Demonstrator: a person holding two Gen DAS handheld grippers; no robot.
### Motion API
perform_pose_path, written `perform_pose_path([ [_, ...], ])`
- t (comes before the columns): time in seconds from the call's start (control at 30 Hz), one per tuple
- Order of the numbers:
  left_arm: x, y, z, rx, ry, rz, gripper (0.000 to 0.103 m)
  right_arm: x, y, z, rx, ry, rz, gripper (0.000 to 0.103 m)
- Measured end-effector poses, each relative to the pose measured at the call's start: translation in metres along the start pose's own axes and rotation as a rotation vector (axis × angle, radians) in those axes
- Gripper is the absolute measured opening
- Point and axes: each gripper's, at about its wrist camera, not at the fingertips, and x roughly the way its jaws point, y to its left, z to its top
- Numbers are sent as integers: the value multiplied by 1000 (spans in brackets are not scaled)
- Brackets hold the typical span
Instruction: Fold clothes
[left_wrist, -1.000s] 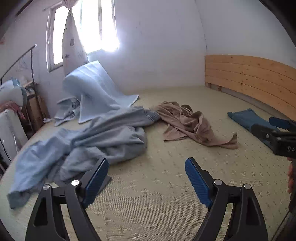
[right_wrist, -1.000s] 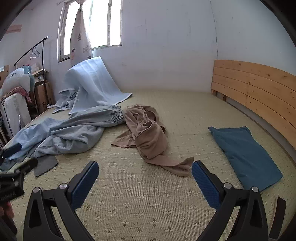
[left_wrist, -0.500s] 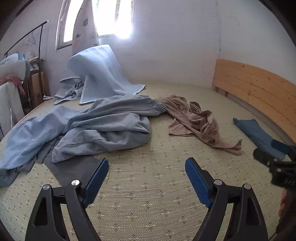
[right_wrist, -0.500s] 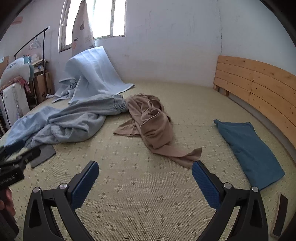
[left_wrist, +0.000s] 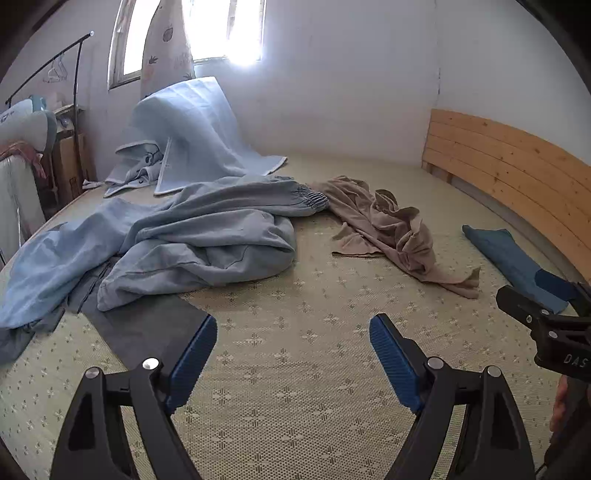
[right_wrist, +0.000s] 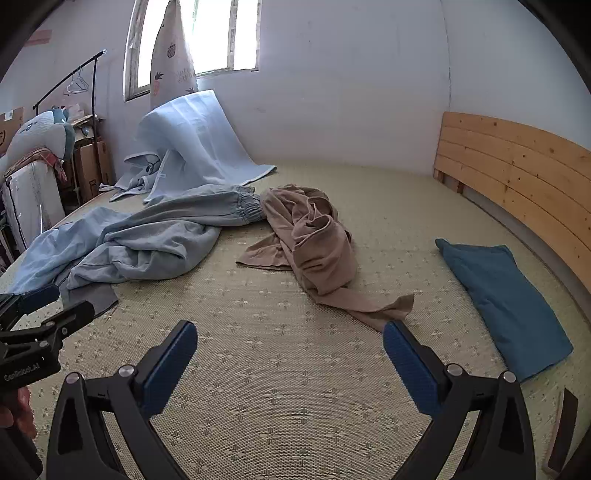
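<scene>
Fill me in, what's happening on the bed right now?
A person holds a gripper in each hand over a mat-covered bed. The left gripper and right gripper are both open and hold nothing. Nothing is folded yet: light blue trousers and a tan garment lie crumpled side by side, and a grey cloth sticks out from under the trousers, next to the left gripper's finger. A blue pillow lies by the headboard.

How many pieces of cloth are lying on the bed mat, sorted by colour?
Pale blue: 2, crumpled trousers and propped-up blanket
Tan: 1, rumpled garment
Dark teal: 1, folded cloth
Grey: 1, flat piece
Total: 5
</scene>
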Motion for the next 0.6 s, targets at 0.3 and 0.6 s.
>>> perform_pose_path([
  [0.3, -12, 11, -11, -10, 13, 38, 88, 3, -8, -12, 36, 31, -22, 103],
  [0.6, -53, 8, -23, 28, -4, 43, 88, -39, -19, -27, 43, 4, -54, 103],
])
